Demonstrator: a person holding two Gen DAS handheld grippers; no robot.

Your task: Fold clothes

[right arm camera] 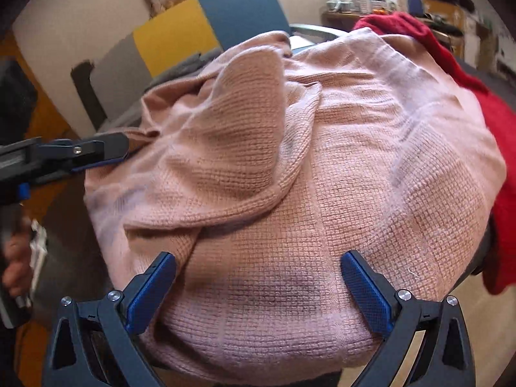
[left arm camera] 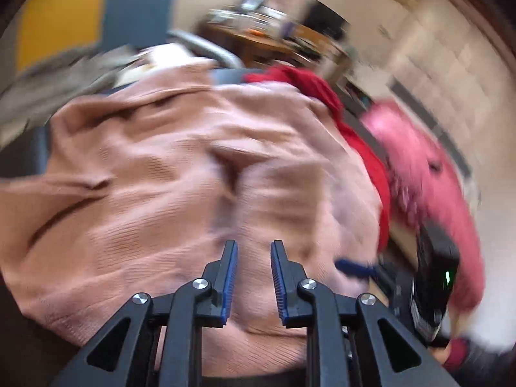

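A pale pink knitted sweater [right arm camera: 338, 167] lies spread and rumpled over the surface, with one sleeve [right arm camera: 238, 148] folded across its body. It fills the blurred left wrist view [left arm camera: 154, 174] too. My right gripper [right arm camera: 258, 274] is wide open just above the sweater's near hem, holding nothing. My left gripper [left arm camera: 254, 258] hovers over the sweater with its jaws partly open and nothing between them. It also shows in the right wrist view [right arm camera: 109, 154] at the sweater's left edge. The right gripper appears at the right edge of the left wrist view [left arm camera: 358, 266].
A red garment [right arm camera: 483, 96] lies beside the sweater on the right; it also shows in the left wrist view [left arm camera: 325, 96]. A blue and yellow chair back [right arm camera: 206, 25] stands behind. A cluttered wooden table [right arm camera: 371, 13] is at the far back. A pink-sleeved arm [left arm camera: 425, 174] holds the right gripper.
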